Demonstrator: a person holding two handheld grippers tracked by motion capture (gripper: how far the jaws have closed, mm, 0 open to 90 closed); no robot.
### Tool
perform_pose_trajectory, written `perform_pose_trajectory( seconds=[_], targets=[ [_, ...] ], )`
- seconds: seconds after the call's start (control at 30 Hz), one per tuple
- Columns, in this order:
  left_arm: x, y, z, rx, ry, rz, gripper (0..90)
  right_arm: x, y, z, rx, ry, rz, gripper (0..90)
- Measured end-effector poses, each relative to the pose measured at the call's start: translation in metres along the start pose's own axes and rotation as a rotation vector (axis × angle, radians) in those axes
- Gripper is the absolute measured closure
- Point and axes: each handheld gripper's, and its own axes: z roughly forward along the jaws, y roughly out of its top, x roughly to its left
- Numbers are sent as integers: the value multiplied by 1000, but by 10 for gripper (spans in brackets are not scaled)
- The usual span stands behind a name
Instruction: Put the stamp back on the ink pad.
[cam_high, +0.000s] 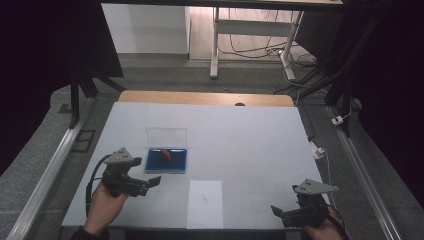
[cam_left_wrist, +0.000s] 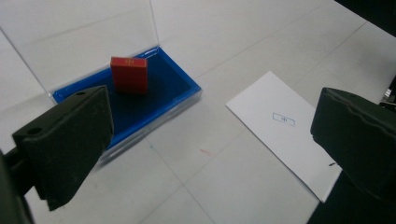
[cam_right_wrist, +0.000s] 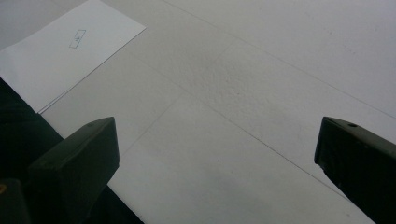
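White sheeting covers the worktop (cam_high: 250, 135), where a red block (cam_left_wrist: 129, 74) stands upright in an open blue case (cam_left_wrist: 175, 88), its clear lid raised behind. Near it lies a paper sheet (cam_high: 205, 204) with a small printed box. Left gripper (cam_high: 150, 184) hovers just beside the case, fingers released; right gripper (cam_high: 278, 212) waits well apart, fingers likewise spread. Seemingly the approach step: next, the left must close in over the block.

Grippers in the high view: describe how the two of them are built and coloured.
The left gripper and right gripper are alike: a black body with two blocky black jaws, topped by a grey three-cornered plate. A black cable loops from the left one. A dark sleeve cuff shows at the left wrist.
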Motion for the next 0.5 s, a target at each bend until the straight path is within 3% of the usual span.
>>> perform_pose_trajectory(
  seconds=[0.5],
  targets=[
    [-3, -41, -37, -27, 31, -63, 0, -1, 0, -1, -2, -5, 10, 0]
  ],
)
